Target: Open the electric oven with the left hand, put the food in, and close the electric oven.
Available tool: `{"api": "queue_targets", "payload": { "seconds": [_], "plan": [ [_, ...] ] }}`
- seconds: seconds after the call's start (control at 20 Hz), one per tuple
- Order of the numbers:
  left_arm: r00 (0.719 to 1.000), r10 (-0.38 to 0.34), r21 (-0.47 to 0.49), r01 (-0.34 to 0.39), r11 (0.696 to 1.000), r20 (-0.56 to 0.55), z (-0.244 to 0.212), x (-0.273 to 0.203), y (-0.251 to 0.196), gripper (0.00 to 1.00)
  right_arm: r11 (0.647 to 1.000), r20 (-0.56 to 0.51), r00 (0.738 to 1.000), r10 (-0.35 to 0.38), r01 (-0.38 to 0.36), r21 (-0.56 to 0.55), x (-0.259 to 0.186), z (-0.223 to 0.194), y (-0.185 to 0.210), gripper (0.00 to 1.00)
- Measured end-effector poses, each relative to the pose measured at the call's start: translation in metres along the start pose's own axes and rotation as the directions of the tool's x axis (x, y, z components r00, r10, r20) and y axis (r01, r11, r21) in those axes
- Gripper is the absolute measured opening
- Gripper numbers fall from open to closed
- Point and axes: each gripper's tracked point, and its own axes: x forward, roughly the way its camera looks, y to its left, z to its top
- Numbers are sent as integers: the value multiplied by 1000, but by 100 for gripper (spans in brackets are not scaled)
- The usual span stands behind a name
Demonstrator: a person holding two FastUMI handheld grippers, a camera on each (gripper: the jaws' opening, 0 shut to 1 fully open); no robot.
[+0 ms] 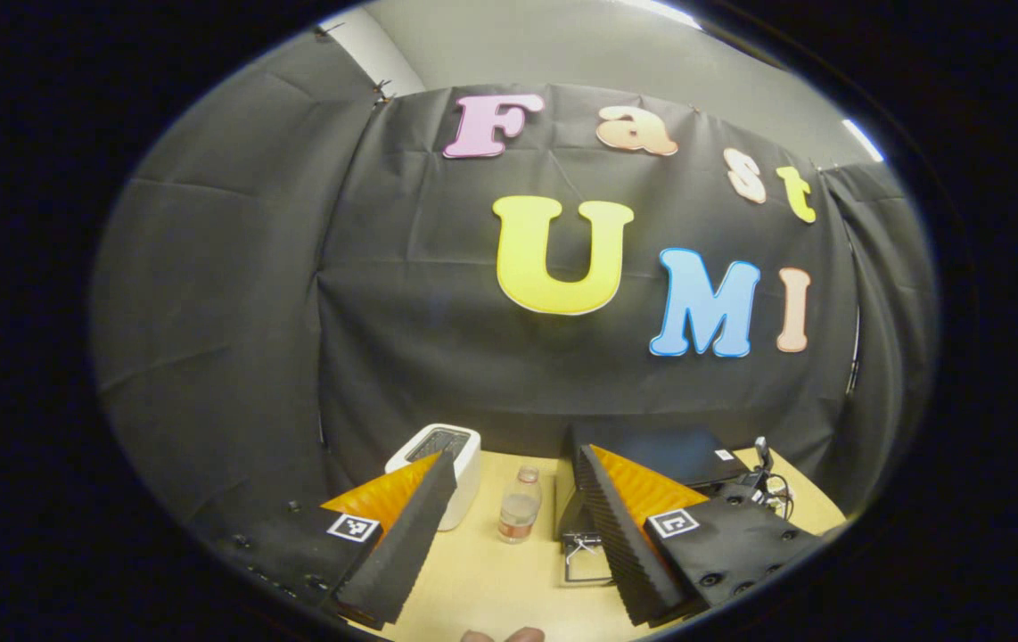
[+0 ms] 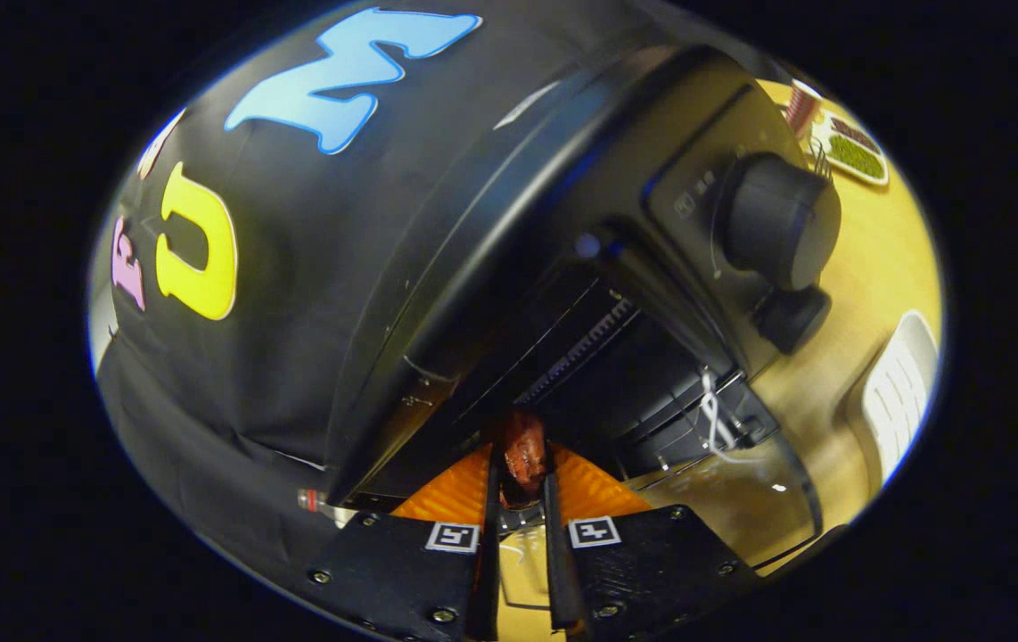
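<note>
The right gripper [image 2: 522, 473] pinches a reddish-brown food piece [image 2: 522, 455] at the open black electric oven [image 2: 562, 267]. The left gripper [image 1: 513, 486] is spread before a clear plastic bottle [image 1: 520, 508] and white toaster [image 1: 464, 455].

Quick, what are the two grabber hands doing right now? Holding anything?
Left gripper: open, holding nothing, above the table.
Right gripper: shut on the food, at the open electric oven.

The right tongs [image 2: 520, 464] are squeezing a dark red piece of food [image 2: 522, 456] and holding it at the mouth of the black oven [image 2: 509, 267]. The oven door [image 2: 732, 490] is hanging open over the bench [image 2: 874, 267].
</note>
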Motion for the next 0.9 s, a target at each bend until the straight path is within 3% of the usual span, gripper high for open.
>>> {"api": "queue_targets", "payload": {
  "seconds": [0.1,0.15,0.2,0.3,0.35,0.45,0.75,0.8,0.9],
  "plan": [
    [1000,-22,11,22,1000,5,3,5,-11,97,997,35,998,-50,52,-57,-5,11,-8,33],
    [1000,-29,17,29,999,7,3,7,-16,94,994,41,997,-58,62,-89,-8,12,-10,47],
    [999,-36,19,36,999,9,1,10,-21,97,990,36,997,-62,66,-128,-10,12,-11,48],
    [998,-55,11,55,998,0,-6,14,-32,97,973,50,996,-71,80,-218,-29,14,-14,71],
    [998,-68,4,68,998,-3,-8,16,-40,97,958,68,994,-82,97,-269,-41,15,-16,88],
    [996,-91,4,91,996,-4,-13,20,-54,94,916,112,989,-95,131,-379,-71,20,-21,88],
    [983,-185,25,185,982,18,-7,27,-115,97,760,282,959,32,160,-630,-186,57,15,88],
    [980,-199,29,198,980,25,-5,27,-124,97,745,310,950,51,171,-645,-205,67,24,88],
    [975,-218,37,217,976,39,-1,27,-144,94,749,367,926,85,183,-637,-239,84,36,88]
  ]
}}
